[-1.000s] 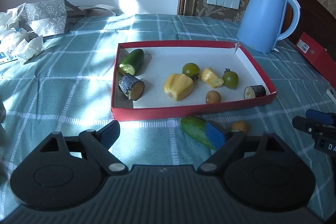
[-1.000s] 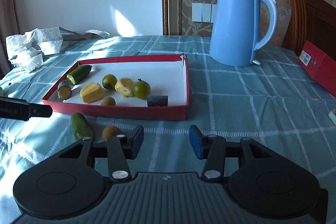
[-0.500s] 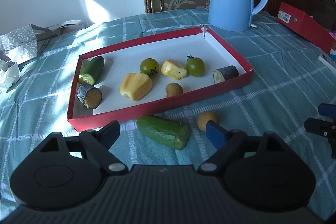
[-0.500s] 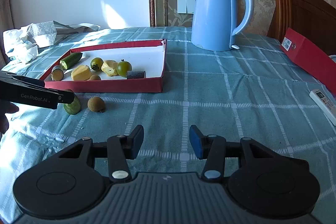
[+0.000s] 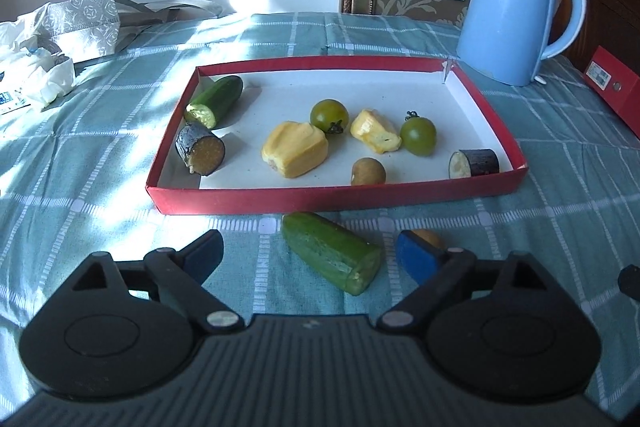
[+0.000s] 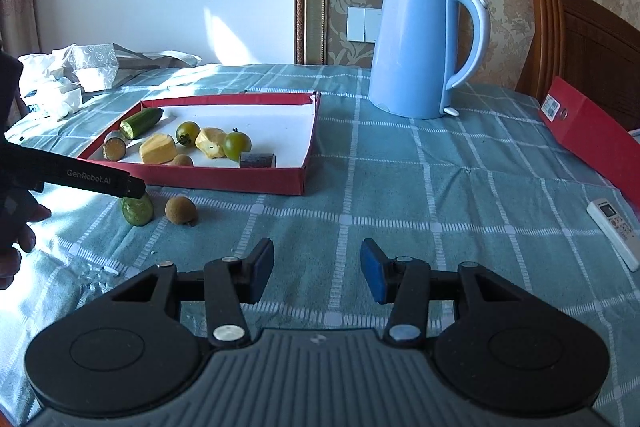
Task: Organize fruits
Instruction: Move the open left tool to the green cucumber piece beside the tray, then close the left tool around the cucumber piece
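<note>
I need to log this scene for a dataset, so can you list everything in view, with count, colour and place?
tray: 1, red rim, white floor, mid-table
cucumber pieces: 2, green; one in tray's far left corner, one on cloth before the tray
eggplant pieces: 2, dark skin; tray's left and right ends
tomatoes: 2, green, in tray
yellow chunks: 2, in tray
small brown fruits: 2; one in tray, one on cloth
kettle: 1, blue, behind tray
red box: 1, right edge
remote: 1, white, right
bags: grey and white, far left
tablecloth: 1, teal check
left tool: opening, astride the loose cucumber, not touching
right tool: apart, empty
</note>
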The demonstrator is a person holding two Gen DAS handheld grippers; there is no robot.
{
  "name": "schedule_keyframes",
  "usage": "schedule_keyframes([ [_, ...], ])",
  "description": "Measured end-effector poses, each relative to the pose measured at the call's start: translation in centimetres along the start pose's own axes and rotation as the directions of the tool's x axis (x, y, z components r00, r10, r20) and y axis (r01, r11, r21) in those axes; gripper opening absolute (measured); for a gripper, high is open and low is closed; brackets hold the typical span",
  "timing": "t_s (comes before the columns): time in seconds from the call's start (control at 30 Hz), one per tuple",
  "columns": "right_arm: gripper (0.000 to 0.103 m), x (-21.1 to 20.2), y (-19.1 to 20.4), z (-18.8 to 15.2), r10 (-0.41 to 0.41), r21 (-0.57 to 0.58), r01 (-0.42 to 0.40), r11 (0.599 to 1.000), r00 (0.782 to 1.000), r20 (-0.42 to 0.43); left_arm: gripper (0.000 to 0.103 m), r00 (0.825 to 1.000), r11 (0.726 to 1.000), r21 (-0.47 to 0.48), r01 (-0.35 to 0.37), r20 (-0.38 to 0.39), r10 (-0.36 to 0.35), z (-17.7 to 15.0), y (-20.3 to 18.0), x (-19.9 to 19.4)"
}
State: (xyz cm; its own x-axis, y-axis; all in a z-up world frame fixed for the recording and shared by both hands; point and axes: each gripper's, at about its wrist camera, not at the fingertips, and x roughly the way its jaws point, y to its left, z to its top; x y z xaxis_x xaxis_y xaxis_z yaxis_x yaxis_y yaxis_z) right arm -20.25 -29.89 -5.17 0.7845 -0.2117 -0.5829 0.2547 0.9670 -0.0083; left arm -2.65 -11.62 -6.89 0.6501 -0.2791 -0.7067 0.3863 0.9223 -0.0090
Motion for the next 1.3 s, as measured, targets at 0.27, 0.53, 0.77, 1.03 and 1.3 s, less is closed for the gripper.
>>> schedule_keyframes([
  [0.27, 0.047, 1.3, -2.5, 1.2, 0.195, -0.105, -0.195, 0.975, 0.981, -0.009, 0.093, 0.978, 0.961, -0.181, -0.207, -0.007, 0.210, 0.0, -2.3, 0.5],
  [0.53, 0.047, 2.7, -4.4, 1.0, 0.258, -0.101, -0.262, 0.960, 0.965, -0.052, 0.085, 0.948, 0.924, -0.214, -0.318, -0.074, 0.309, 0.0, -3.3, 2.6],
  [0.77, 0.047, 3.6, -3.7, 1.3, 0.291, -0.115, -0.296, 0.948, 0.955, -0.061, 0.074, 0.948, 0.924, -0.212, -0.319, -0.087, 0.307, -0.2, -3.8, 3.2],
  [1.03, 0.047, 4.3, -2.0, 1.3, 0.291, -0.126, -0.298, 0.946, 0.954, -0.075, 0.041, 0.964, 0.941, -0.214, -0.263, -0.090, 0.249, -0.1, -3.0, 3.6],
  [1.3, 0.047, 4.6, 0.4, 1.7, 0.300, -0.155, -0.308, 0.939, 0.951, -0.072, 0.035, 0.977, 0.953, -0.217, -0.212, -0.074, 0.201, -0.4, -2.0, 2.9],
])
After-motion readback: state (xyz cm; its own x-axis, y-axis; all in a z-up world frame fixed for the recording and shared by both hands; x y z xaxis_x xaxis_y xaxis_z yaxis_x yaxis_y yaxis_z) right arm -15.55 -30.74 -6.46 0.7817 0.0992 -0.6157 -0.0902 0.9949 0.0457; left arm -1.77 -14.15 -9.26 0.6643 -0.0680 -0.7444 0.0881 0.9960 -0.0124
